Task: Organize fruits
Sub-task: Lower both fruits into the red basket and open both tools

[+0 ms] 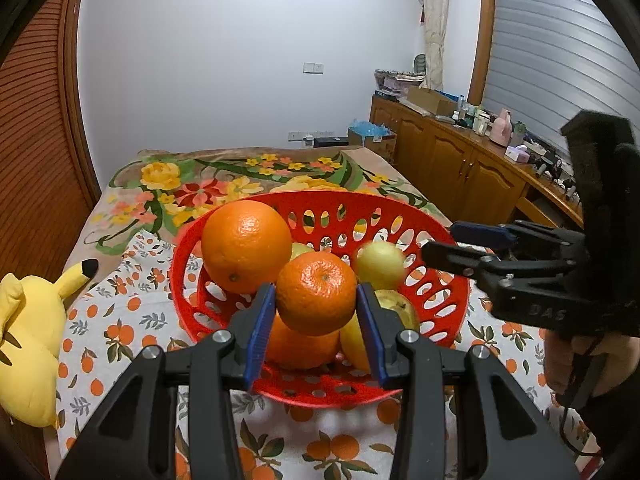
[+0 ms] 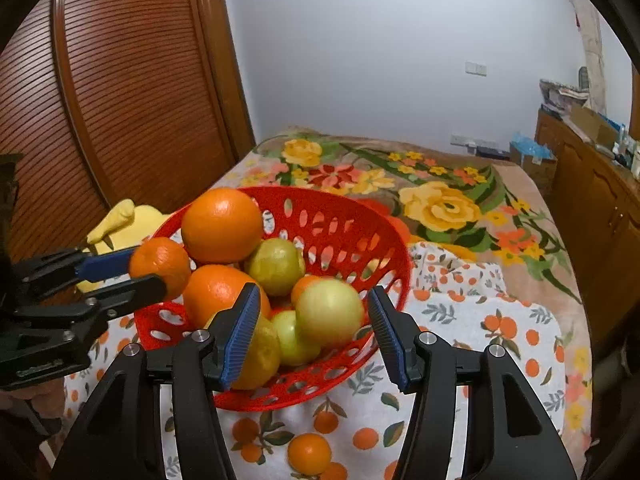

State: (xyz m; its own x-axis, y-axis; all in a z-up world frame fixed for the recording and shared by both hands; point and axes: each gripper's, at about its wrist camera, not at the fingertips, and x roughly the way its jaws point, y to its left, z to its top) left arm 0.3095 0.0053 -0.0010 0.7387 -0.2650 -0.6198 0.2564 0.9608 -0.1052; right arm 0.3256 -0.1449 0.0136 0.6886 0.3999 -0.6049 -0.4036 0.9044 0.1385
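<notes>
The left hand-held gripper (image 1: 316, 322) is gripping a small mandarin (image 1: 316, 293) by its sides, holding it just above the red basket (image 1: 440, 240) that is sitting on the bed's orange-print cloth (image 2: 460, 400). The right hand-held gripper (image 2: 312, 332) is standing open over the basket, its blue pads clear of a pale green fruit (image 2: 330, 312) that is blurring between them, apparently dropping onto the pile. The mandarin is probably handling light and soft-skinned, so gentle pressure across its widest middle is suiting it. The large orange (image 1: 246, 246) topping the heap is looking heavier, firmer and liable to roll.
</notes>
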